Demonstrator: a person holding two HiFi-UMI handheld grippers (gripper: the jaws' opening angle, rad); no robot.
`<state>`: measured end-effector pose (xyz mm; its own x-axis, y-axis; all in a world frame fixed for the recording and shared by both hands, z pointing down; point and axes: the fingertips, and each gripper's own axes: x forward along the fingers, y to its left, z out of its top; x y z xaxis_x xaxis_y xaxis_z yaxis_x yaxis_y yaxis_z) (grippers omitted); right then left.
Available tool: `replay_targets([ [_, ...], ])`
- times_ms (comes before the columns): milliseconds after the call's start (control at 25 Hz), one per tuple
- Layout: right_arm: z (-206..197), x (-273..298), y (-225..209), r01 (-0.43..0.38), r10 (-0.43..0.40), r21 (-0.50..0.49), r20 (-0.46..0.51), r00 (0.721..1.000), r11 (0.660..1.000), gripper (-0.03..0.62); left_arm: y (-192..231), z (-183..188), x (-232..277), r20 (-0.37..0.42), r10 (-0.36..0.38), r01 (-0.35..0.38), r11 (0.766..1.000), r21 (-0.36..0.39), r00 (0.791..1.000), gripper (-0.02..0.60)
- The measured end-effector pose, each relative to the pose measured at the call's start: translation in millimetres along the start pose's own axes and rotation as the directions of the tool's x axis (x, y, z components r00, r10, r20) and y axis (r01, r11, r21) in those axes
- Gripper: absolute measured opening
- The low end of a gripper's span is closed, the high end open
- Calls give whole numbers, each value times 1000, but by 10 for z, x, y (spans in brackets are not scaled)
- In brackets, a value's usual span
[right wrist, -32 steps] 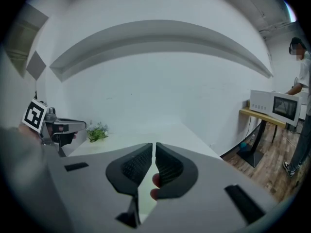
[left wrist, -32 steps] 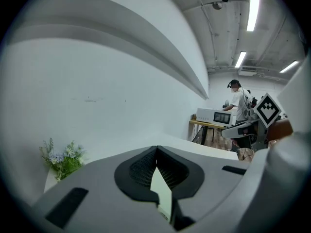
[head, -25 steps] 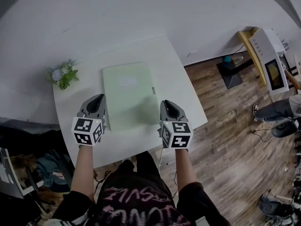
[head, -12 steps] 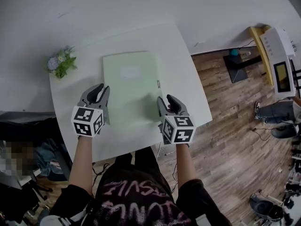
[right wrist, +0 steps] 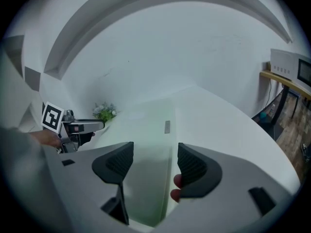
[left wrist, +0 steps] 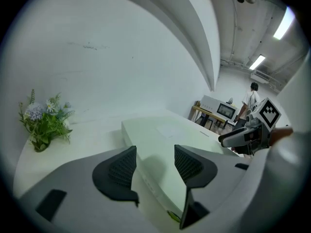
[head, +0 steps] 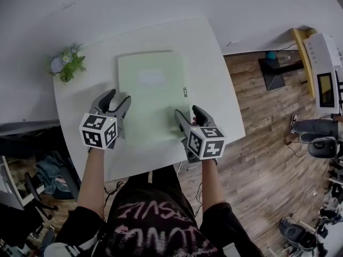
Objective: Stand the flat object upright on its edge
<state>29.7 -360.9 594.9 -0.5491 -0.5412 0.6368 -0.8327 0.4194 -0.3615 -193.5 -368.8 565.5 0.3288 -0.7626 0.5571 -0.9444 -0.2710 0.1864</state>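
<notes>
The left gripper [left wrist: 154,166] has its jaws spread wide, straddling the left long edge of the pale green flat case [head: 153,98]: one jaw stands over the bare desk [head: 214,74], the other over the case's top. The right gripper [right wrist: 150,164], equally wide, straddles the right long edge just short of a small grey tab [head: 185,91]. The case lies flat mid-desk. Both grippers cover its near corners, and whether any jaw touches it cannot be told.
</notes>
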Motion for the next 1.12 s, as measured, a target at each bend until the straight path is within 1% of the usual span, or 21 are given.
replay_targets([
  [280, -103, 97, -62, 1, 0, 11, -76, 997, 1000, 275, 27, -104, 128, -34, -24, 23, 999, -31, 999, 272],
  [600, -153, 173, -90, -26, 33, 56, -137, 990, 998, 275, 79, -190, 231, -90, -38, 33, 997, -65, 995, 293],
  [720, -164, 202, -84, -39, 49, 64, -170, 984, 997, 275, 88, -220, 253, -106, -52, 43, 995, -88, 993, 293],
  [880, -170, 228, -75, -54, 62, 42, -206, 977, 998, 275, 90, -263, 281, -142, -76, 56, 988, -145, 987, 293],
  [1120, -182, 257, -56, -78, 89, 57, -231, 969, 995, 273, 88, -284, 300, -162, -98, 72, 985, -159, 982, 291],
])
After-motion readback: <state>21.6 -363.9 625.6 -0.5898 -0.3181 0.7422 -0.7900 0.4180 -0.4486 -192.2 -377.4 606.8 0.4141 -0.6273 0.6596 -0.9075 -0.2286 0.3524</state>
